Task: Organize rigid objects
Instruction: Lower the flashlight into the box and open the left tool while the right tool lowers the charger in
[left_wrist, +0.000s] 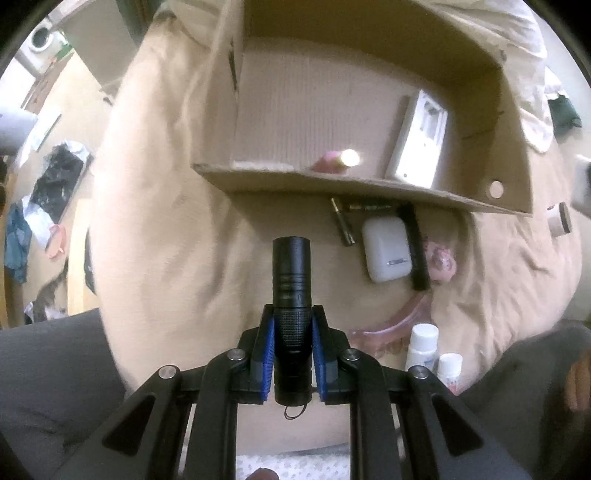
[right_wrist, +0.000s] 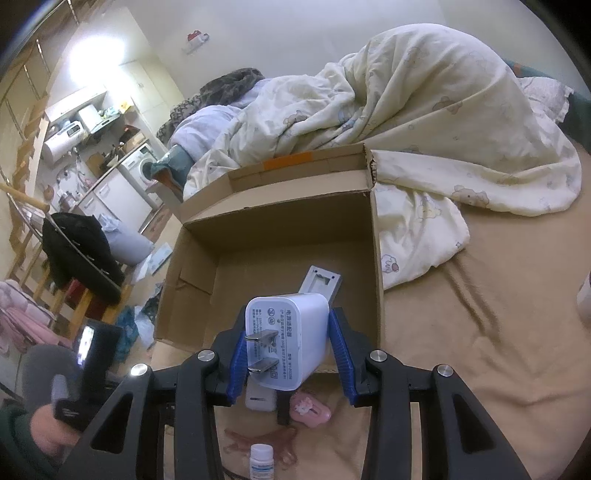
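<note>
Left wrist view: left tool (left_wrist: 291, 332) clamped on black flashlight (left_wrist: 291, 295) at its knurled midsection, lens end pointing forward, held above the tan bed sheet (left_wrist: 155, 221) just short of the cardboard box (left_wrist: 332, 184). Likely stiff metal, fairly dense, round enough to roll; knurling the sensible grip zone, already used. Right wrist view: right tool (right_wrist: 286, 347) closed on white power adapter (right_wrist: 291, 339) across its flat sides, prongs facing the camera, poised over the near wall of the box (right_wrist: 258, 229). Probably light, hard, smooth plastic, so slip-prone; flat faces the best purchase. Inside the box: a grey-white flat device (left_wrist: 419, 142) leaning against the right wall, plus a small pink item (left_wrist: 332, 162) with a bright glinting end near the front wall. Outside, still on the bed: white earbud case (left_wrist: 388, 249), brass-coloured tubes (left_wrist: 343, 221), black comb-like bar (left_wrist: 417, 251), pink bits, two white bottles (left_wrist: 423, 347).
</note>
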